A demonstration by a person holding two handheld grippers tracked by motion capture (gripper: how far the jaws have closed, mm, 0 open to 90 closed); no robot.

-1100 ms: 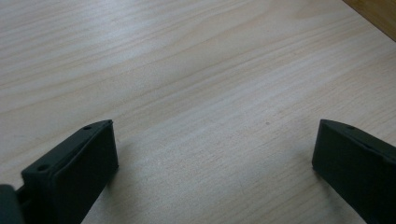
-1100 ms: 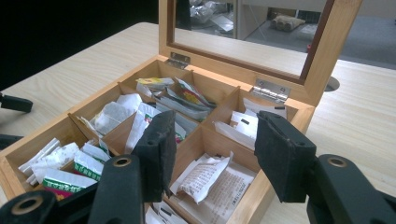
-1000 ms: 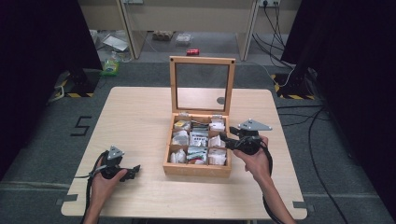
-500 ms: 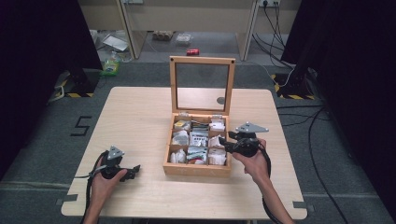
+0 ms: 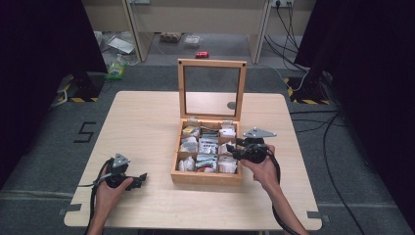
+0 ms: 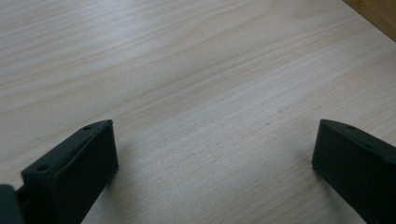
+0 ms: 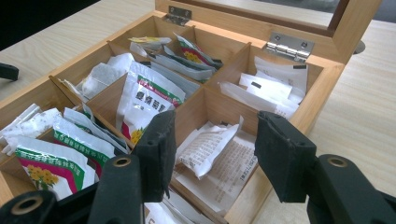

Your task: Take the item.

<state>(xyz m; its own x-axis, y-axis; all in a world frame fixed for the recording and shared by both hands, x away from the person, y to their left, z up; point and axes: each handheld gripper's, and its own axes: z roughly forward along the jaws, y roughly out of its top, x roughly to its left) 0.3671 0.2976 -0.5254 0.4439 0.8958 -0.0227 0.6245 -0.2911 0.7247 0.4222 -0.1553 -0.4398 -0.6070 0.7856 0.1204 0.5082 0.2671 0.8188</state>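
Near edge of the desk (image 5: 147, 117), person's side: left gripper (image 5: 139, 178) low over bare wood, well apart from the box. In the left gripper view its fingers (image 6: 74, 172) stand wide, nothing but wood grain between them; a corner of the box shows at the top right of that view.

Right gripper (image 5: 234, 151) held in the right hand (image 5: 262, 169) at the right side of the wooden box (image 5: 205, 177), pointing left across the rim. Right gripper view: fingers (image 7: 159, 149) about half open, hovering over the nearest compartment on the box's right side. Between them, lower down, lies a white paper sachet (image 7: 205, 147) with small print on top of other white papers. Pads do not appear to press it, though the view along the fingers makes the gap hard to judge.

Box itself: nine compartments in three rows. Centre column holds green-and-white packets (image 7: 142, 100) with a yellow flower print. The left compartments hold white tea bags and more green packets. Far right compartment has flat white sachets (image 7: 271, 88); far middle one has a mix of coloured packets.

Beyond: glass-paned lid (image 5: 211, 88) standing upright on two metal hinges (image 7: 289, 46) at the far side of the box. A small dark round spot on the desk shows through the glass.
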